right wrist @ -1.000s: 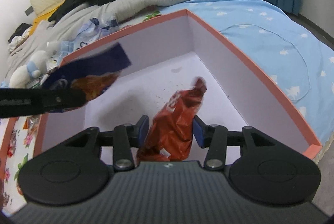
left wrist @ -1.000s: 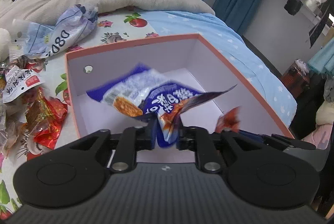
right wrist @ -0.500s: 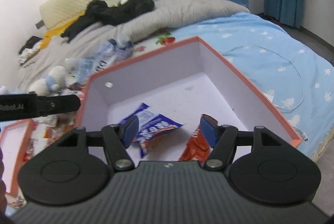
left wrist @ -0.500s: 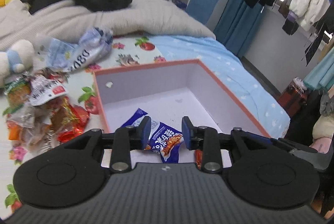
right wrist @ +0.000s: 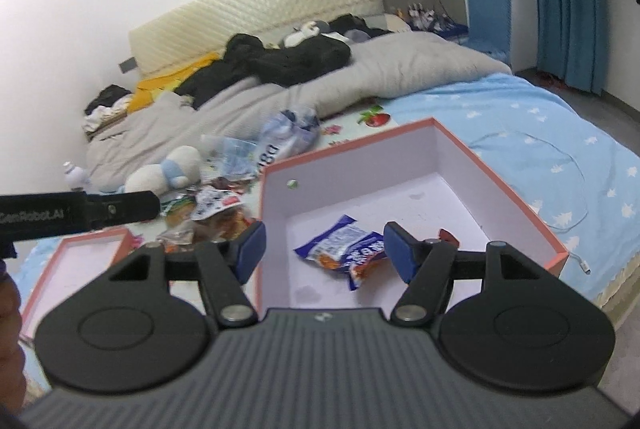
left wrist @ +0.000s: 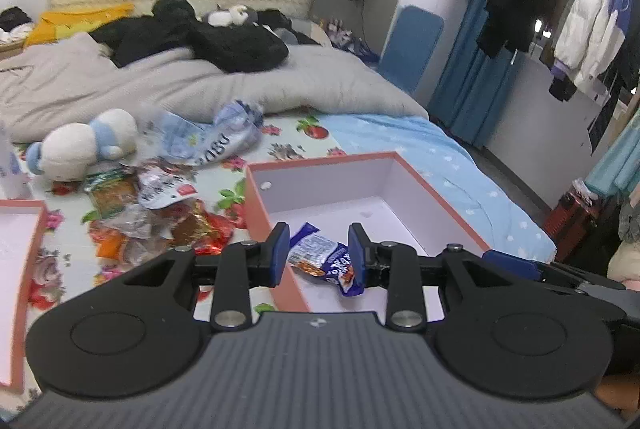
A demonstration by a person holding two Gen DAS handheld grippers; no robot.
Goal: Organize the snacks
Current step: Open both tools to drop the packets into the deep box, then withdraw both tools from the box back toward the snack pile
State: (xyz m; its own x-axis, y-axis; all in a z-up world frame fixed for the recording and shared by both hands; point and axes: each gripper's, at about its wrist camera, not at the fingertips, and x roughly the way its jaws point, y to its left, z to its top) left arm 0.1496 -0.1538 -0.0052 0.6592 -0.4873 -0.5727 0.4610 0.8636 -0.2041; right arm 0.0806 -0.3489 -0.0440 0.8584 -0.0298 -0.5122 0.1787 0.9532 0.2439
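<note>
Both grippers w/ jaws apart, holding nothing: left gripper (left wrist: pixel 319 253), right gripper (right wrist: pixel 322 251) wider. Blue snack packet (right wrist: pixel 344 247) lies inside pink box (right wrist: pixel 500 185) on bed; snack pile (left wrist: pixel 160 213) just left of box.

Each gripper, left (left wrist: pixel 316 251) and right (right wrist: pixel 324 249), is matte black with a ribbed grey body, round black discs, silver screws and blue padded fingers (left wrist: pixel 278 253).

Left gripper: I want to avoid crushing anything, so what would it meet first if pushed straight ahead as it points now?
Probably the blue snack packet lying in the pink box, framed between the open left gripper fingers; depth is unclear.
</note>
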